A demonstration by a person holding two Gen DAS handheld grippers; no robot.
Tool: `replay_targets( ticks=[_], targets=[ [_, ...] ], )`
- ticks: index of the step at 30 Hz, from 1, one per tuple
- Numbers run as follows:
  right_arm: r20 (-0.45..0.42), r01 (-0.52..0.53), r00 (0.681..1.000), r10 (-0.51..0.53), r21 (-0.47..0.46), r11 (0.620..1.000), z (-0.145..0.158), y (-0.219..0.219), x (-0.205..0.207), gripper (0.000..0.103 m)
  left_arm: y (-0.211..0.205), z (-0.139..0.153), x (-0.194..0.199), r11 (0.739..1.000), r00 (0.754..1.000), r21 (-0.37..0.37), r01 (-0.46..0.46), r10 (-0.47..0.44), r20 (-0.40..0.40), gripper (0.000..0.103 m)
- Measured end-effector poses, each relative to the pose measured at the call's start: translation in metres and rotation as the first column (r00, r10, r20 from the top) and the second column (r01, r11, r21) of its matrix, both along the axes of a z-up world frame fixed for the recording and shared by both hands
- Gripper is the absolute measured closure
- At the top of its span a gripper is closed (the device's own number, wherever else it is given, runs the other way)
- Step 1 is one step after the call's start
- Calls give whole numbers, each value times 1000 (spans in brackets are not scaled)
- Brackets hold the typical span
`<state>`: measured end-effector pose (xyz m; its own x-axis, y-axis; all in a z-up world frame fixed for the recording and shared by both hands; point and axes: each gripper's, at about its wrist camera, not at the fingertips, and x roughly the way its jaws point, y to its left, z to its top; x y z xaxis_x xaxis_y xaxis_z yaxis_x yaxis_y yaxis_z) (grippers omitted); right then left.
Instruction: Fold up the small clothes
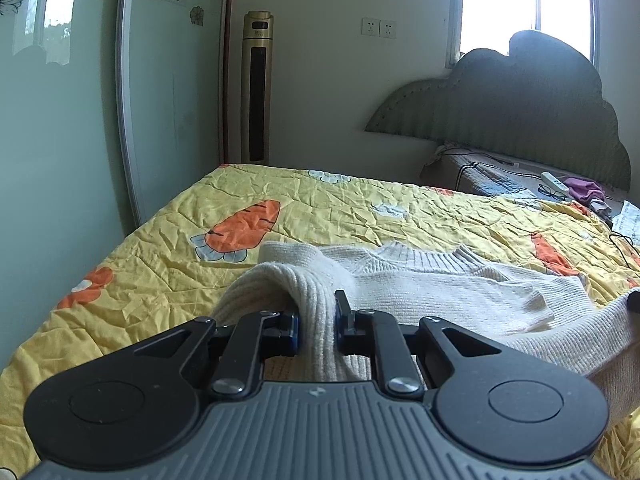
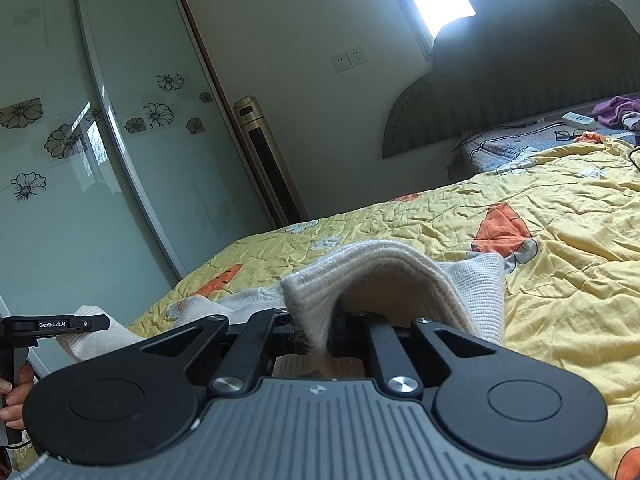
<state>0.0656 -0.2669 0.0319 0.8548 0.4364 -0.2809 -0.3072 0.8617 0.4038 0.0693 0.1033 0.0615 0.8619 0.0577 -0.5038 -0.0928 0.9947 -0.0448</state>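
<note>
A cream knitted sweater lies across a bed covered with a yellow quilt printed with orange carrots and pale flowers. Its ribbed collar faces the far side of the bed, and one sleeve is laid over the chest.

The left gripper has its jaws closed on a thick ribbed fold of the sweater's near edge; the knit bulges up between and over the blue-edged pads and hangs down in front of the camera. In the right wrist view the same tool shows at the left border as a black bar with cream fabric in its tip, and a person's fingers wrap its handle below.

The right gripper likewise has its jaws pinched tight on the sweater's ribbed hem, which arches up over the pads in a raised loop, with a corner of the knit standing up just to the right of it. In the left wrist view a dark tip of this gripper appears at the right edge, touching the stretched hem.

Between the two grips the near edge of the sweater is lifted off the quilt, while the collar end rests on it.

Beyond the bed stand a sliding wardrobe with frosted, flower-patterned doors, a tall gold tower unit in the corner, and a dark cloud-shaped headboard under a bright window. Near the headboard lie eyeglasses, a white remote and a purple cloth.
</note>
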Motion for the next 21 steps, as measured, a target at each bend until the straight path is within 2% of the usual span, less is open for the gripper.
replay_targets(
  ticks=[10,21],
  targets=[
    [14,24,1000,-24,7,1000,5,-1,23,90,-6,8,27,1000,1000,29,3,-3,14,88],
    [-6,49,999,-49,13,999,1,-1,71,90,-7,6,75,999,1000,33,0,0,-6,88]
  ],
)
